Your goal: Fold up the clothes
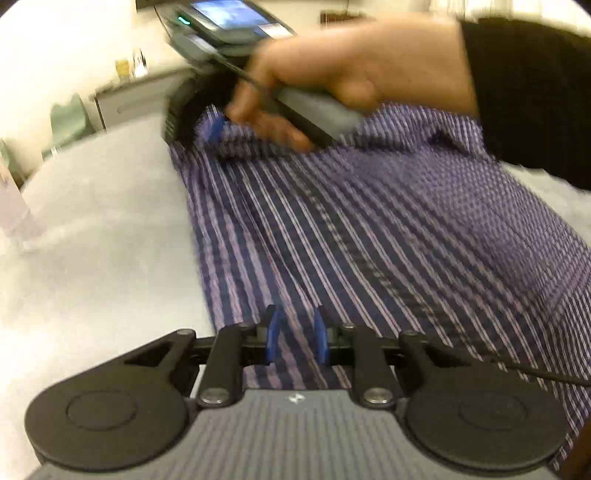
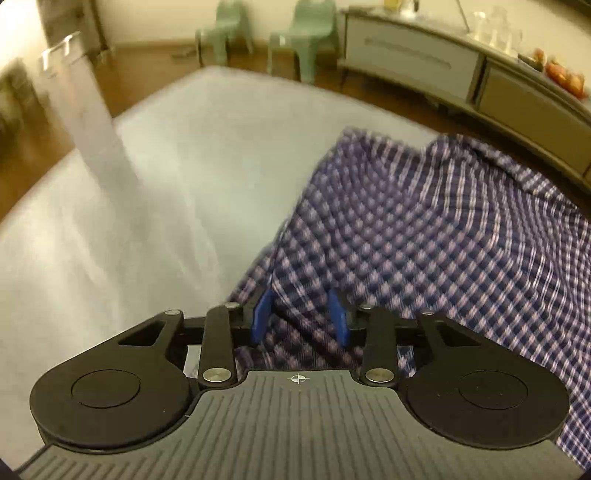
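A blue and white checked shirt (image 1: 351, 229) lies on a pale grey bed (image 1: 92, 258). In the left wrist view my left gripper (image 1: 296, 336) sits over the shirt's near edge with cloth between its blue fingers (image 1: 272, 338), closed on it. In the same view the right gripper (image 1: 214, 127), held by a hand, pinches the shirt's far corner. In the right wrist view my right gripper (image 2: 300, 315) holds a fold of the shirt (image 2: 424, 240) between its blue fingers (image 2: 260, 317), the cloth draped to the right.
Bare bed surface (image 2: 166, 184) lies to the left of the shirt. Two green chairs (image 2: 310, 33) and a long grey cabinet (image 2: 461, 70) stand beyond the bed. A grey post (image 2: 96, 122) leans at the left.
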Available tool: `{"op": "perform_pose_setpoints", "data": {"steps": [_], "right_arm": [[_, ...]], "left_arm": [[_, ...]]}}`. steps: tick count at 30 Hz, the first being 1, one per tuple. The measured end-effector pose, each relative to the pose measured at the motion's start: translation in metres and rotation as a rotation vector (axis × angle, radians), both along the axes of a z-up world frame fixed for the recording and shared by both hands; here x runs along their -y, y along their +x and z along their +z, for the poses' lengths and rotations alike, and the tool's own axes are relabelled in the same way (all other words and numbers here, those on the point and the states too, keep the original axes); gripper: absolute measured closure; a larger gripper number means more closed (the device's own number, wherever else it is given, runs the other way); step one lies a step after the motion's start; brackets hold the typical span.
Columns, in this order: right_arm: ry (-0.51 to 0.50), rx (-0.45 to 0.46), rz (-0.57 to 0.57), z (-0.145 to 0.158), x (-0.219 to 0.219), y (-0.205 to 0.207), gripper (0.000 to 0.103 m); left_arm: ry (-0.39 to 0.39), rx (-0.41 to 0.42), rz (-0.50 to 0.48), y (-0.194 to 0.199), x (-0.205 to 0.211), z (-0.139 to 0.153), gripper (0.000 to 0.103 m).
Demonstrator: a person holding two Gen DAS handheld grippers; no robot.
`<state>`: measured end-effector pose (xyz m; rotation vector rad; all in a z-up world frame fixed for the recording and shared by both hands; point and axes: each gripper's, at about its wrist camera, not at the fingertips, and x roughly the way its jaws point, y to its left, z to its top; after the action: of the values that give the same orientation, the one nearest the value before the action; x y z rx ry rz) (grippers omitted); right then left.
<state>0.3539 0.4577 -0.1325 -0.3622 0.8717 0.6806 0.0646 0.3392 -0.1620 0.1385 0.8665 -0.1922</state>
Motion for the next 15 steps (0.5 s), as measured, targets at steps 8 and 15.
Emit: {"op": "perform_pose_setpoints", "data": {"steps": [8,15], "right_arm": [[0.009,0.043,-0.074,0.004,-0.016,0.011,0.055],[0.144,0.144,-0.214,0.039,0.095,-0.065,0.036]], "left_arm": [[-0.09,-0.044,-0.12,-0.041,0.014,0.02,0.081],[-0.242,0.084,0.013,-0.028,-0.1,0.081,0.076]]}}
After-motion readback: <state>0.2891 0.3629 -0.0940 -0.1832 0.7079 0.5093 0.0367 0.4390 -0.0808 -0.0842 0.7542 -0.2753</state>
